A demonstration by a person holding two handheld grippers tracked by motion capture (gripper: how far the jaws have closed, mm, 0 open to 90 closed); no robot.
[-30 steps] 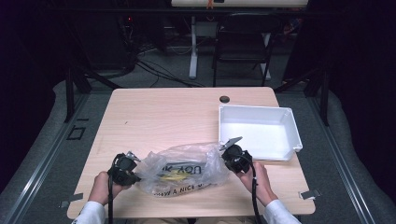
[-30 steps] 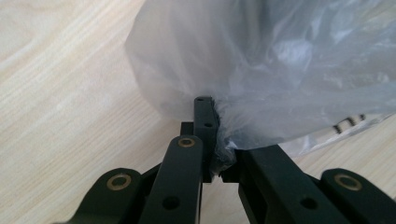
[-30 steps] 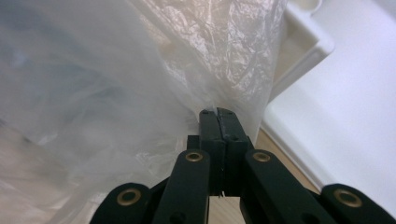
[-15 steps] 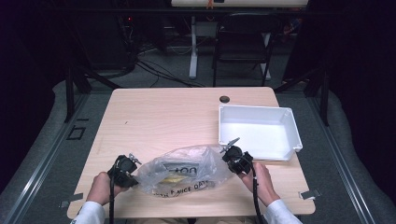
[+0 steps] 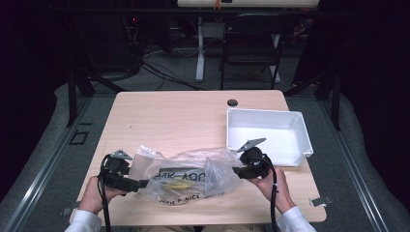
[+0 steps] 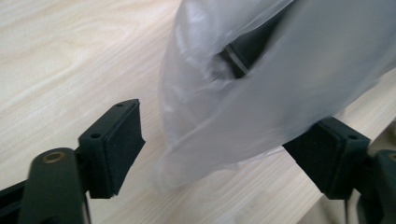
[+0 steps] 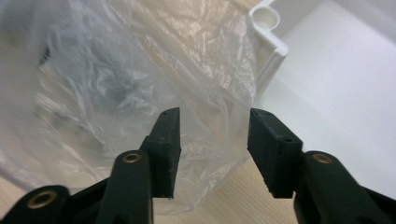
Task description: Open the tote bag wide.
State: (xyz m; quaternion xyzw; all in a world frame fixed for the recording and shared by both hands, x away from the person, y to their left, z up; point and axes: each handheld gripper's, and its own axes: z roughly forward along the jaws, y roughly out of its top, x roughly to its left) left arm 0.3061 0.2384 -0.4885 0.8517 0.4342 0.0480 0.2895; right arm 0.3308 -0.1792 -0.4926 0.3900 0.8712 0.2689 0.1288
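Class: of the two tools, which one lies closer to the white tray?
The right tool: it sits just beside the white tray, at the plastic bag's tray-side end; the left tool is at the bag's far end.

The plastic bag lies on the table, left of the tray.
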